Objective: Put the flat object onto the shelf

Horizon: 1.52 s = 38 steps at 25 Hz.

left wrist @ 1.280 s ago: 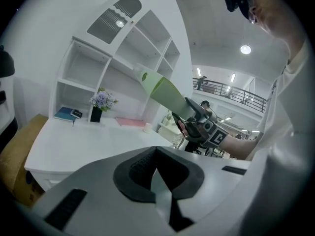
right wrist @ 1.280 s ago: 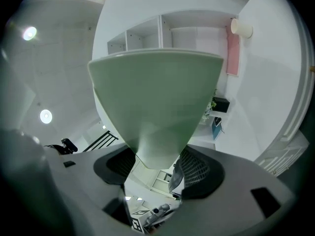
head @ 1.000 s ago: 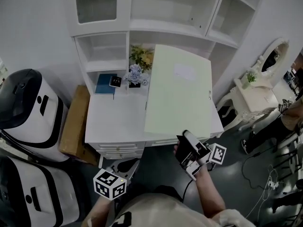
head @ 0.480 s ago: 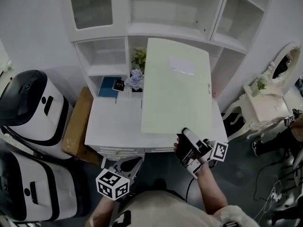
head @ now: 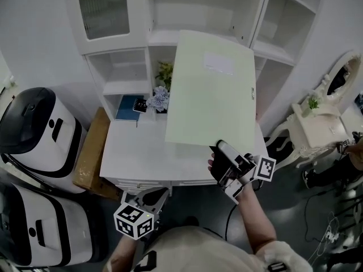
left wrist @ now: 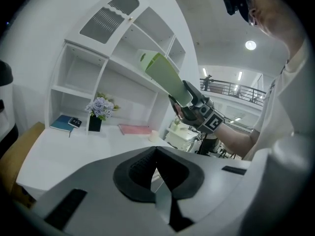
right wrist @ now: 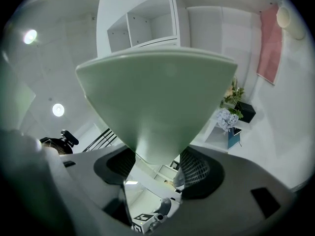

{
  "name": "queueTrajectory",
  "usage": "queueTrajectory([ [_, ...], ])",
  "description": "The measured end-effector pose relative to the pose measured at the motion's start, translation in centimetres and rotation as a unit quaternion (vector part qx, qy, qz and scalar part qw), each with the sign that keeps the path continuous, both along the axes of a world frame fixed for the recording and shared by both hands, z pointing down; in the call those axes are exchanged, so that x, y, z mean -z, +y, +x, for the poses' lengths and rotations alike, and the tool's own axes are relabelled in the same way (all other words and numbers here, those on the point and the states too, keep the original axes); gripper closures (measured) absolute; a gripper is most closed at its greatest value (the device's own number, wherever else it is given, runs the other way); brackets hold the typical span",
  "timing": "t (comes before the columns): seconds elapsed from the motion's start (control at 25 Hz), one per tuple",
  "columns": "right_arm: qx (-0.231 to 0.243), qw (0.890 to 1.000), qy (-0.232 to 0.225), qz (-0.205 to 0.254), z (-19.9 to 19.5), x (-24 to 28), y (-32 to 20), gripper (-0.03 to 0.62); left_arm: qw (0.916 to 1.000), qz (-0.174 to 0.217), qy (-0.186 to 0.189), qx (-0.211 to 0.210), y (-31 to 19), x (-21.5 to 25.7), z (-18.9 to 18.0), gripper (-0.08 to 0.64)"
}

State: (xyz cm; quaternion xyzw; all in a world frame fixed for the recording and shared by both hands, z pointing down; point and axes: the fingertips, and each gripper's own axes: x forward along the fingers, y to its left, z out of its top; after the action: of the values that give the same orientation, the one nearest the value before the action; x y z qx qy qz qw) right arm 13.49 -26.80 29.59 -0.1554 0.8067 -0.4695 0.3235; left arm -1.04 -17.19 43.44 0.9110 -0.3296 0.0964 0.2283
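Nearest, low by the body: left gripper [left wrist: 156, 154], jaws together, nothing between them. Further out, right gripper [head: 220, 151] clamped on the near edge of the pale green flat board [head: 210, 89]. Board raised and tilted above the white surface [head: 136, 146], reaching up and away from that gripper, far edge against the shelf [head: 164, 37] in the head view; touching or not, impossible to tell.

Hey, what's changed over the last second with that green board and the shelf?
The right tool, still clamped on the pale green board, has lifted it up and away from the desk. In the head view the board's far edge now overlaps the upper shelf. Nothing was taken hold of or let go. The left tool is still low and empty. The blue book and flowers have not moved.
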Motion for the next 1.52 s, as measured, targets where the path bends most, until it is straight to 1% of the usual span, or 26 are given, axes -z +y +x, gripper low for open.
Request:
queueTrajectory([
  [0.2, -0.008, 1.0, 0.003, -0.008, -0.5, 0.8, -3.4, 0.299, 1.0, -0.004, 0.0, 0.004, -2.4, 0.5, -1.6, 0.546],
  [0.36, -0.013, 1.0, 0.006, -0.003, -0.5, 1.5, -3.2, 0.299, 1.0, -0.002, 0.001, 0.007, -1.6, 0.5, -2.3, 0.546],
  [0.52, -0.019, 1.0, 0.024, 0.006, -0.7, 2.0, -3.3, 0.3, 1.0, 0.004, 0.002, 0.006, -0.8, 0.3, -2.5, 0.546],
  [0.8, -0.016, 1.0, -0.006, 0.011, -0.9, 2.5, -3.3, 0.299, 0.9998, 0.017, 0.009, 0.009, 0.5, -0.1, -2.8, 0.546],
  [0.92, -0.012, 1.0, -0.023, 0.005, -0.8, 2.7, -4.4, 0.3, 0.9997, 0.018, 0.008, 0.014, 0.3, -0.4, -2.8, 0.546],
  [1.12, -0.015, 1.0, -0.008, -0.012, -0.5, 3.5, -7.6, 0.301, 0.9997, 0.009, 0.005, 0.023, -0.8, 0.3, -3.2, 0.546],
  [1.52, -0.015, 0.999, 0.026, -0.026, 1.2, 4.2, -10.0, 0.301, 0.9994, 0.005, 0.006, 0.035, -0.7, 0.2, -2.6, 0.546],
])
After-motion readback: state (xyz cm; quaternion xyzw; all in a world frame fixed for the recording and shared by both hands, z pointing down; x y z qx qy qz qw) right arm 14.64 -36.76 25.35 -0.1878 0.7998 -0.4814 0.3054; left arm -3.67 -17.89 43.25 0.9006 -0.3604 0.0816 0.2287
